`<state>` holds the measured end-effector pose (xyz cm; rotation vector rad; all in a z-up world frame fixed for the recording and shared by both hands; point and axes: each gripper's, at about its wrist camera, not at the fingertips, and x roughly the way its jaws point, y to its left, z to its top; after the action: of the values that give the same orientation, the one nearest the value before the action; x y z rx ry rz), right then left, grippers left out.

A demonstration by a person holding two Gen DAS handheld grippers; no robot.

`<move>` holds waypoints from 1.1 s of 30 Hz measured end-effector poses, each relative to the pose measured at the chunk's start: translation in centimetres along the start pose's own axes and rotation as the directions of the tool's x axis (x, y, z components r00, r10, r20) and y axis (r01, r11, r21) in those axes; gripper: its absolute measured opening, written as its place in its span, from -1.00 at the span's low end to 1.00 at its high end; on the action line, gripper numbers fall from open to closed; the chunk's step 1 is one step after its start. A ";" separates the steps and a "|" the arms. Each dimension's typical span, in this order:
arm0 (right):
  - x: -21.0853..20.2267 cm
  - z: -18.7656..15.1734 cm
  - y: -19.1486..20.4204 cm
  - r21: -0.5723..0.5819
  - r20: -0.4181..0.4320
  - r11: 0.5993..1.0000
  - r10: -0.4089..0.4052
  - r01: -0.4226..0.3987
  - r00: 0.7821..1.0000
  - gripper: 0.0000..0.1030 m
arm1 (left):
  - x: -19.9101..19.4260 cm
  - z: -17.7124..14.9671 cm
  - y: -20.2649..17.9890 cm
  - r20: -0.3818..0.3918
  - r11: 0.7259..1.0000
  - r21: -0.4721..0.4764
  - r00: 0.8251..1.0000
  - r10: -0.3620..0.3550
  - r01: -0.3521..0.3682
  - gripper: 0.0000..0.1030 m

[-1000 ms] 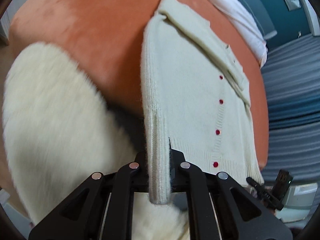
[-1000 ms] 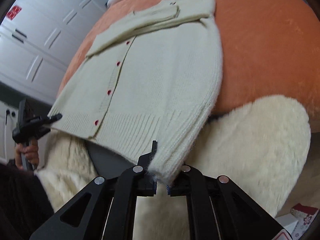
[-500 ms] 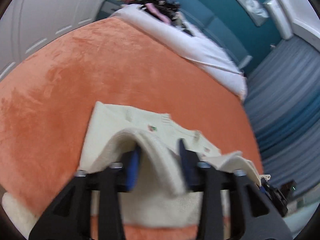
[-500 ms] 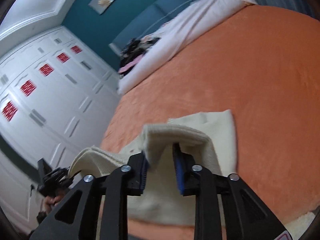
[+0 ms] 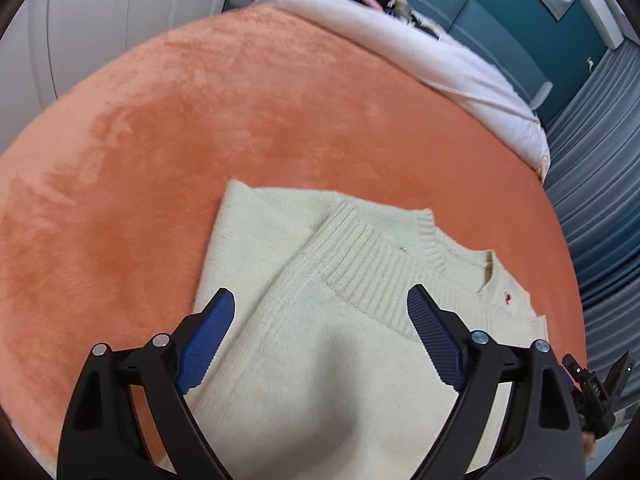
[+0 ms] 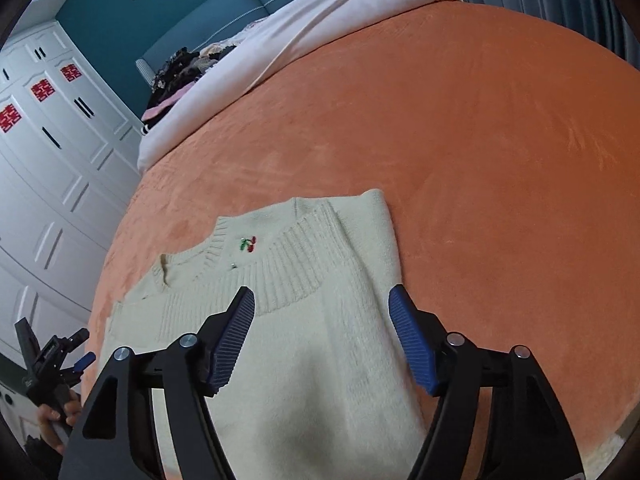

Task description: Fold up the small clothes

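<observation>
A small cream knit cardigan (image 5: 320,320) lies folded in half on the orange bedspread (image 5: 200,120), its ribbed hem laid up near the collar. It also shows in the right wrist view (image 6: 304,340), with a cherry motif (image 6: 248,244) by the neckline. My left gripper (image 5: 320,304) is open and empty, its blue pads (image 5: 204,340) apart just above the folded garment. My right gripper (image 6: 322,302) is open and empty above the same fold. The other gripper shows at the frame edge in each view.
A white duvet (image 5: 420,52) and a pile of dark clothes (image 6: 180,68) lie at the head of the bed. White wardrobe doors (image 6: 48,160) stand on one side, grey curtains (image 5: 600,160) on the other. The orange bedspread (image 6: 480,160) spreads beyond the cardigan.
Both grippers carried the cardigan's hem up over the body toward the collar, then opened and let it go. The garment now lies folded in half.
</observation>
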<state>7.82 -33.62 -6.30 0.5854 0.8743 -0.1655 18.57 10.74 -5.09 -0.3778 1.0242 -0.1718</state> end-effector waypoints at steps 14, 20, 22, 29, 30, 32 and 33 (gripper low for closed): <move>-9.0 5.4 4.2 -0.129 0.236 0.971 0.227 -0.201 0.945 -0.84 | -6.7 4.7 -3.3 0.177 0.990 0.059 0.974 -0.138 0.130 -0.83; 2.1 4.9 -1.8 0.027 0.013 0.999 0.038 -0.038 0.999 -0.85 | 1.0 5.2 -1.5 0.029 0.999 0.037 0.999 0.025 -0.026 -0.82; 6.0 2.7 -2.5 -0.009 -0.092 0.999 -0.050 0.050 0.994 -0.85 | 5.0 3.1 -0.2 -0.056 0.993 0.033 0.992 0.111 -0.109 -0.82; -0.7 3.1 -0.3 -0.019 0.078 1.000 -0.006 0.008 0.997 -0.70 | 1.9 1.7 -0.1 0.038 0.995 -0.002 0.995 0.098 -0.098 -0.72; -2.0 2.7 0.8 -0.042 0.089 0.999 0.025 -0.021 0.996 -0.69 | 0.3 1.3 -0.6 0.069 0.994 0.011 0.992 0.106 -0.107 -0.76; -3.8 0.9 3.6 -0.093 0.085 0.992 0.094 -0.086 0.992 -0.69 | -2.7 -0.1 -2.1 0.118 0.995 0.039 0.989 0.084 -0.089 -0.74; -4.2 -0.4 5.2 -0.120 0.066 0.985 0.135 -0.127 0.989 -0.69 | -3.7 -0.9 -3.0 0.123 0.997 0.051 0.991 0.058 -0.065 -0.73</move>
<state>6.78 -29.46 -1.14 0.5233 0.7657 -0.0165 15.97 8.94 -1.41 -0.3032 0.9082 -0.1198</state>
